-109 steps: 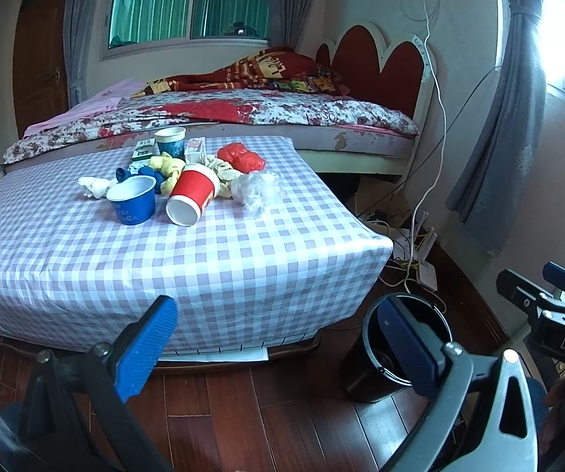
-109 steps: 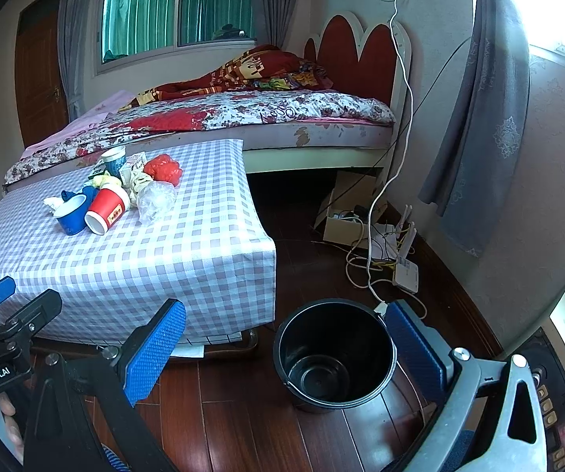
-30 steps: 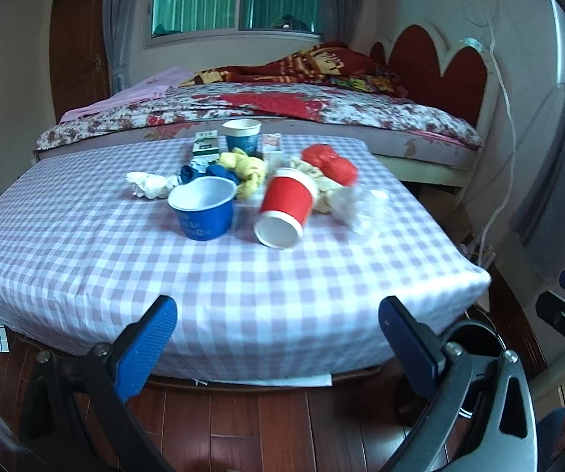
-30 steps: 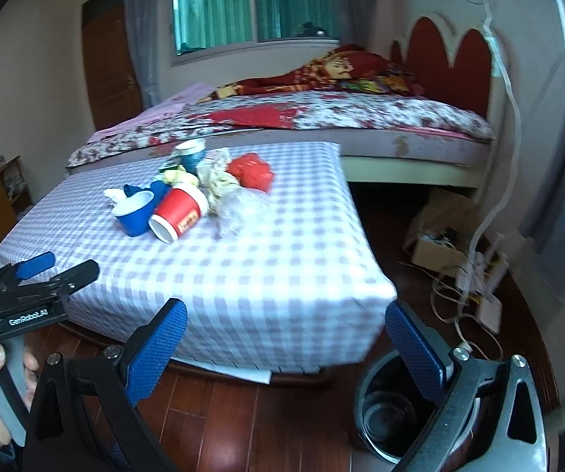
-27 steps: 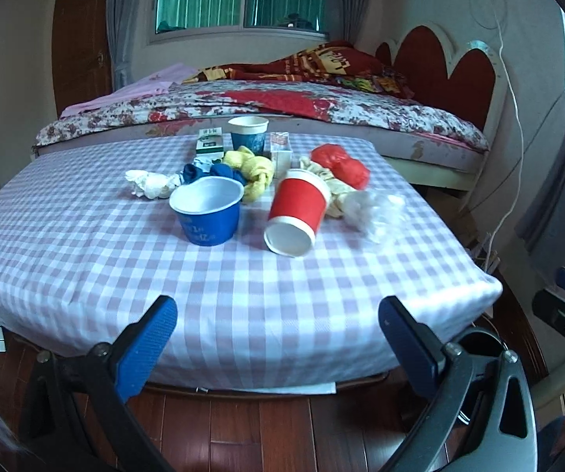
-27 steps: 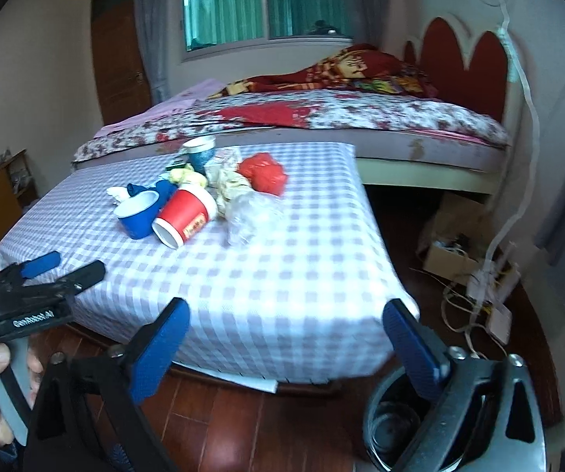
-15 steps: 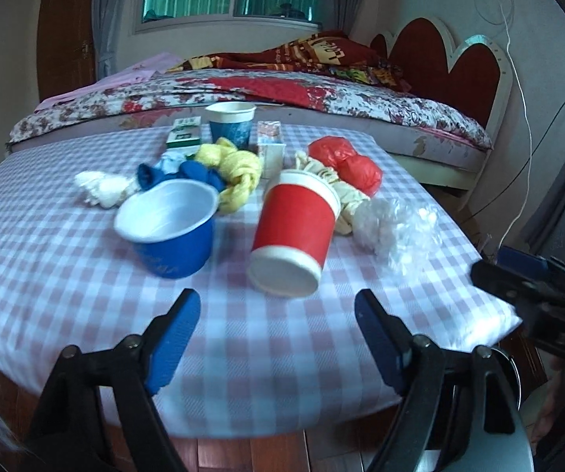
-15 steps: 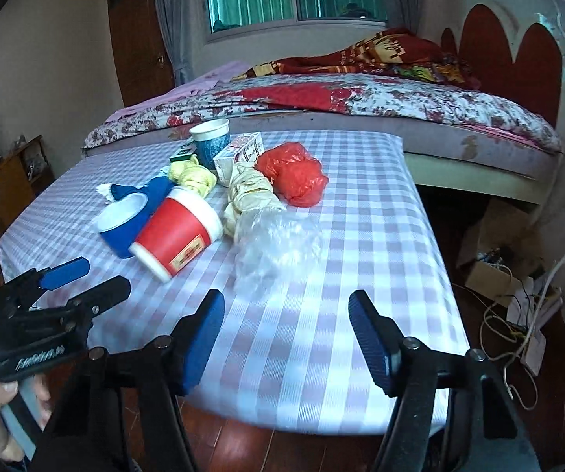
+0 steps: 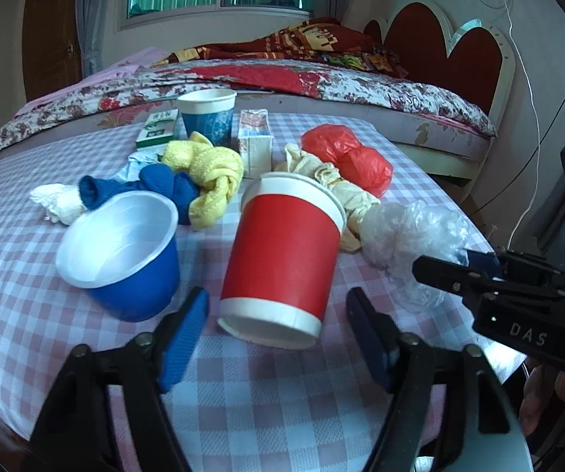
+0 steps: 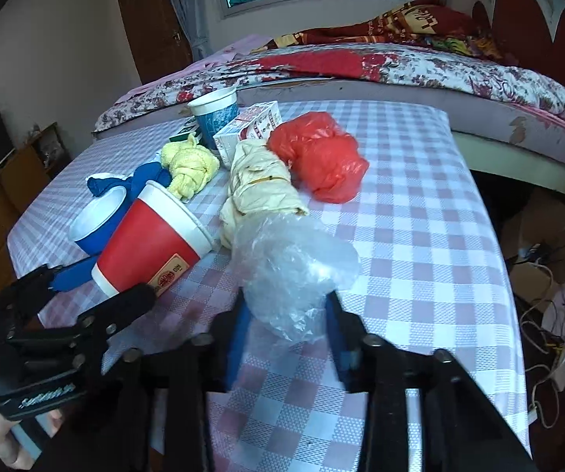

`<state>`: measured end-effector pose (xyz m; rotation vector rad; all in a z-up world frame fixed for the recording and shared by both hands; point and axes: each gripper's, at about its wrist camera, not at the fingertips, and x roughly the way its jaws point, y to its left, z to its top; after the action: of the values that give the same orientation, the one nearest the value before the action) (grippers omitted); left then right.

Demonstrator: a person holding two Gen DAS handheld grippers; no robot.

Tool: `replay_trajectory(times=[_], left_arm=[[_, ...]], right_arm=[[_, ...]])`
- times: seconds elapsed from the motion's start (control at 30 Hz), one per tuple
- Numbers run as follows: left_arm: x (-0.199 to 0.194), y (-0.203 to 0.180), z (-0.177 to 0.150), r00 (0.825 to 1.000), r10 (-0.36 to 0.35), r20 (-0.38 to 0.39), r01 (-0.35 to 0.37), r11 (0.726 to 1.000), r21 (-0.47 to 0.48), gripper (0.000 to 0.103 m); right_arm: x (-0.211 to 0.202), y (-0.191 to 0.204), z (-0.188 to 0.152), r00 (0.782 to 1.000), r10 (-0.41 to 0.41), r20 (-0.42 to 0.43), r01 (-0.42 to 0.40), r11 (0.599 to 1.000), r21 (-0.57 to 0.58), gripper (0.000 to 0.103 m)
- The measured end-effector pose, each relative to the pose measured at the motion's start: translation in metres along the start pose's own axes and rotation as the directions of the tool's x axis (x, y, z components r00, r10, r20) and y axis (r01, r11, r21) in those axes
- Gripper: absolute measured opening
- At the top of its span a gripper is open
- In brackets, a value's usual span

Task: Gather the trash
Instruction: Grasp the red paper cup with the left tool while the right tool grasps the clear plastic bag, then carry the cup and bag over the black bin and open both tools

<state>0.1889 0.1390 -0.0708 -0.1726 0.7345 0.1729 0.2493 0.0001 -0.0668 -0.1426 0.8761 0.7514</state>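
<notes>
Crinkly clear plastic bag (image 10: 294,271) sits on your checked-cloth surface (image 10: 420,212) between your closing right claw (image 10: 288,328), while your closing left claw (image 9: 278,326) straddles the tipped, smooth red paper cup (image 9: 282,255).

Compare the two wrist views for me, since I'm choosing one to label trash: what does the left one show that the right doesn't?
Only the left wrist view: the white crumpled wad and the red headboard. Only the right wrist view: the cables on the floor and a dark door. Both: the red cup, blue cup, clear plastic bag and red bag.
</notes>
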Motion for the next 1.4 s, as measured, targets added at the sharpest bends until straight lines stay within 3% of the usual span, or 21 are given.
replay_trajectory(times=[0.03,0.13,0.43,0.87,1.1,1.4], left_arm=[[0.002,0.001,0.0,1.0,-0.009,-0.01,0.009,1.0,-0.002,0.058],[-0.004,0.001,-0.001,1.0,-0.025,0.005,0.025,1.0,-0.013,0.057],[-0.037,-0.013,-0.008,0.998,-0.043,0.054,0.044,0.999,-0.005,0.056],[-0.092,-0.068,-0.024,0.984,-0.132,0.118,0.121,0.988,0.094,0.056],[-0.106,-0.119,-0.046,0.969,-0.227,0.095,0.208,0.962,0.175,0.056],[-0.107,-0.197,-0.082,0.935,-0.355,-0.002,0.341,0.896,0.282,0.055]], right_arm=[[0.0,0.001,-0.001,1.0,0.001,-0.004,-0.001,1.0,-0.005,0.016],[-0.001,0.002,-0.004,1.0,-0.002,-0.003,0.002,1.0,-0.008,0.006],[-0.043,-0.005,-0.014,0.997,-0.025,0.077,0.023,0.999,0.022,0.004],[-0.164,-0.03,-0.061,0.97,-0.123,0.211,0.106,0.991,0.087,0.004],[-0.22,-0.069,-0.114,0.95,-0.233,0.209,0.195,0.963,0.187,0.004],[-0.254,-0.124,-0.186,0.932,-0.35,0.097,0.307,0.901,0.306,0.004]])
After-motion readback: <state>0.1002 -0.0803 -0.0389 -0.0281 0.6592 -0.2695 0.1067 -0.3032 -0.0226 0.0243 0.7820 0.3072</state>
